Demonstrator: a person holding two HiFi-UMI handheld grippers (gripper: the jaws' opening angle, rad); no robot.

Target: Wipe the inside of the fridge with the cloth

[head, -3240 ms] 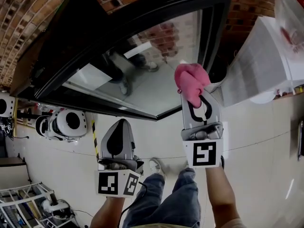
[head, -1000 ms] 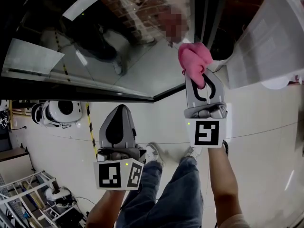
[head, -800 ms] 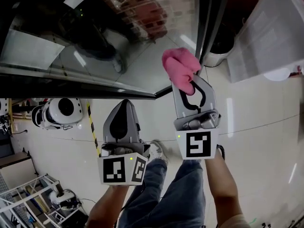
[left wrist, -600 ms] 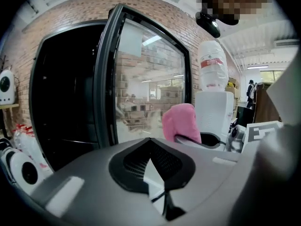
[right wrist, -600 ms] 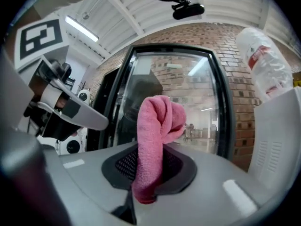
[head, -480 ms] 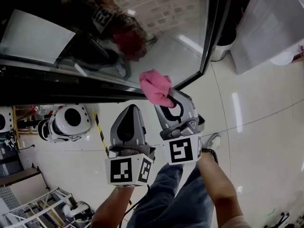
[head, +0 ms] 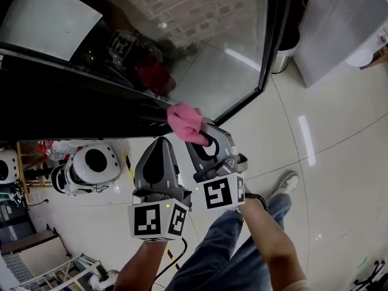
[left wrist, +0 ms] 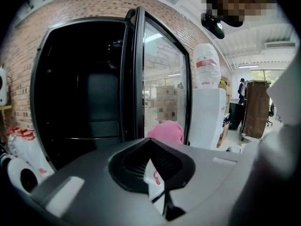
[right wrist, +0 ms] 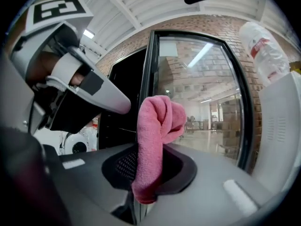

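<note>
The fridge point(head: 73, 111) stands with its dark inside open at the left and its glass door point(head: 230, 47) swung out. A pink cloth point(head: 185, 121) is bunched in my right gripper point(head: 202, 133), which is shut on it, right at the lower front edge of the fridge beside the door's bottom corner. In the right gripper view the cloth point(right wrist: 157, 126) stands up between the jaws, in front of the door frame. My left gripper point(head: 159, 143) is shut and empty, close to the left of the right one. In the left gripper view it point(left wrist: 150, 145) faces the black interior point(left wrist: 80, 102).
A white water dispenser point(head: 342, 23) stands right of the door, with a dark bin point(head: 290, 44) beside it. A round white machine point(head: 91, 162) sits on the floor at the left, a metal rack point(head: 48, 274) below it. The person's legs and a shoe point(head: 285, 183) are underneath.
My right gripper has carried the pink cloth left and down, from in front of the glass door to the fridge's lower front edge next to the left gripper. The left gripper stays shut.
</note>
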